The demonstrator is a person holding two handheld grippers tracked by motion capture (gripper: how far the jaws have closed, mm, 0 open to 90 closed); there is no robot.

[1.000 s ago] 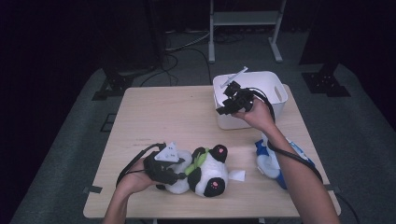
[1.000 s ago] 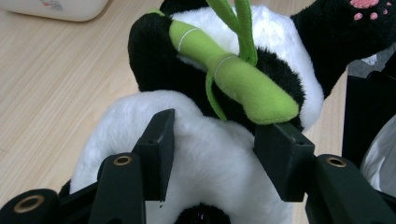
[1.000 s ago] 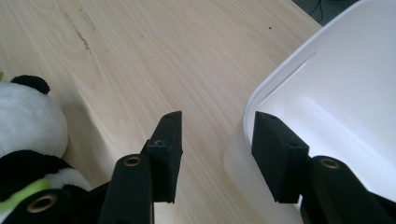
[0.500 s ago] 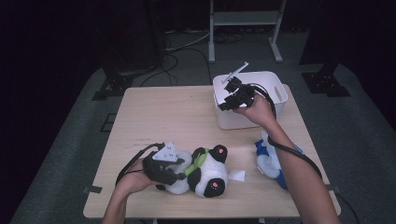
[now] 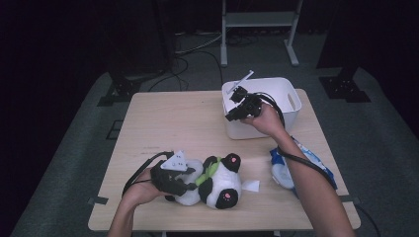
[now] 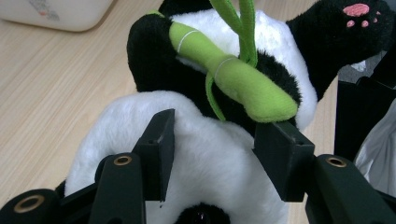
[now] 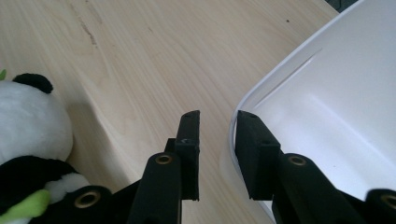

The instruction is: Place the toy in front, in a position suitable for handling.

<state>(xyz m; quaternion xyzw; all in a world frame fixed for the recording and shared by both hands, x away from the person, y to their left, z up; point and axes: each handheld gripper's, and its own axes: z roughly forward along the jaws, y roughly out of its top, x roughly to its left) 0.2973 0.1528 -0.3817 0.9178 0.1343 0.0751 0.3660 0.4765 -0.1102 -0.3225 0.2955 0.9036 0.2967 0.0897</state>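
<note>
We pinch panda [image 5: 210, 180] with left gripper [image 6: 215, 154]; right gripper [image 7: 217, 135] just narrowing astride bin [image 5: 291, 96] rim, not yet clamped. Next: clamp rim, drag bin nearer.

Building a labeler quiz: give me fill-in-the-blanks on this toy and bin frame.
1. The left gripper has its jaws closed on the ____ toy.
2. The right gripper straddles the rim of the white ____.
3. The green plush stick lies on the toy's ____ fur.

Missing: panda; bin; black
</note>
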